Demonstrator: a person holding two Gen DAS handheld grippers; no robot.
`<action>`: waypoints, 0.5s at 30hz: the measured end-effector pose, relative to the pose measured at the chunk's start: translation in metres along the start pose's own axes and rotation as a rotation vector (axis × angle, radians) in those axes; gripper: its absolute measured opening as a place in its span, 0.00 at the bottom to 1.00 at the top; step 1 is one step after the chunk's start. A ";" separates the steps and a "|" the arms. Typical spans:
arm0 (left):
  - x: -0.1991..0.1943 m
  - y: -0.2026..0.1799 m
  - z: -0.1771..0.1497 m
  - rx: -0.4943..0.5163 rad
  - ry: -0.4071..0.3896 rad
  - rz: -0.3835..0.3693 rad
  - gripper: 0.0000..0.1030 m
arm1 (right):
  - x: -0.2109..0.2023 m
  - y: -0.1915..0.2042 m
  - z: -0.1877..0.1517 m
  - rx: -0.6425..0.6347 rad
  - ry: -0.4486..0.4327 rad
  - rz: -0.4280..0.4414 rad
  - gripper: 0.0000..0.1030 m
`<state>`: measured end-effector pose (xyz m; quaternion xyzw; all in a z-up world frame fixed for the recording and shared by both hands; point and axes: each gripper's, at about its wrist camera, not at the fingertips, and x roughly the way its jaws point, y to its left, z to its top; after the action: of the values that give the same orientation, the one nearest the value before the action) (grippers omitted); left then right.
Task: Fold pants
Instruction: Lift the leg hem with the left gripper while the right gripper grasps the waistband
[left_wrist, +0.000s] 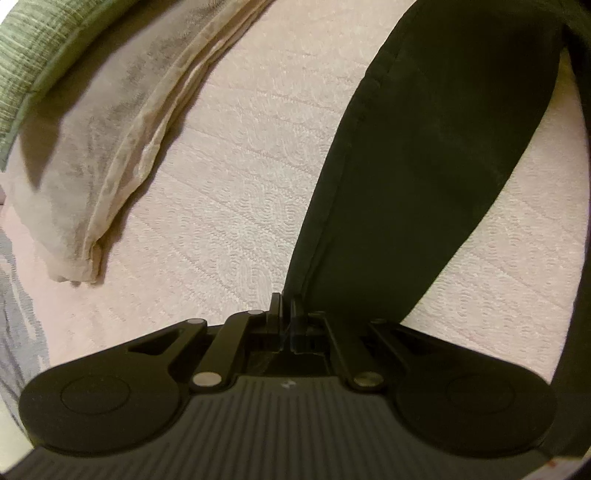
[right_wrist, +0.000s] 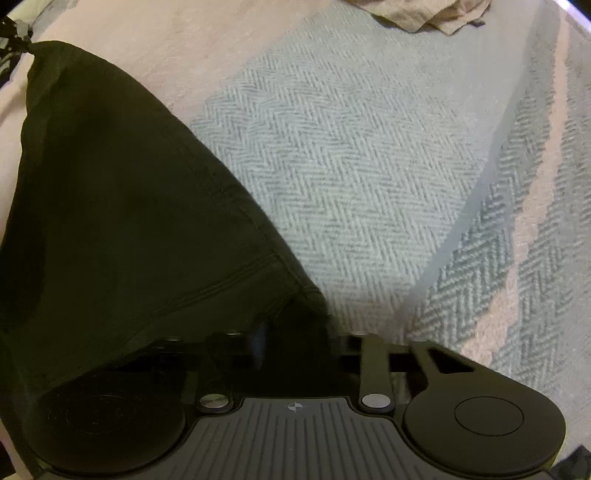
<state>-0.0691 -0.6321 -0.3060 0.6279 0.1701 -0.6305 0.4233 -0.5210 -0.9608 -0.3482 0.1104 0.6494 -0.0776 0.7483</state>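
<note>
While both the left gripper (left_wrist: 286, 308) and right gripper (right_wrist: 291, 332) pinch the dark green cotton pants (left_wrist: 424, 166), we'd keep tension even, corners level.

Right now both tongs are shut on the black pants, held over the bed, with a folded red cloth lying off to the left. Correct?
Not quite: the folded cloth is beige, not red, as the left wrist view shows. The rest holds: the left tongs and the right tongs are both shut on the black pants over the bed.
</note>
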 end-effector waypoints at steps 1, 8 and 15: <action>-0.006 -0.002 0.000 -0.002 0.000 0.010 0.01 | -0.009 0.003 -0.004 0.004 -0.022 -0.015 0.07; -0.090 -0.018 -0.003 -0.064 -0.052 0.111 0.01 | -0.114 0.058 -0.051 -0.074 -0.252 -0.262 0.03; -0.218 -0.120 -0.057 -0.164 -0.110 0.165 0.01 | -0.184 0.210 -0.198 -0.128 -0.541 -0.582 0.03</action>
<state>-0.1540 -0.4499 -0.1482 0.5676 0.1453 -0.6109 0.5325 -0.6819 -0.7107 -0.1789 -0.1493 0.4365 -0.2721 0.8445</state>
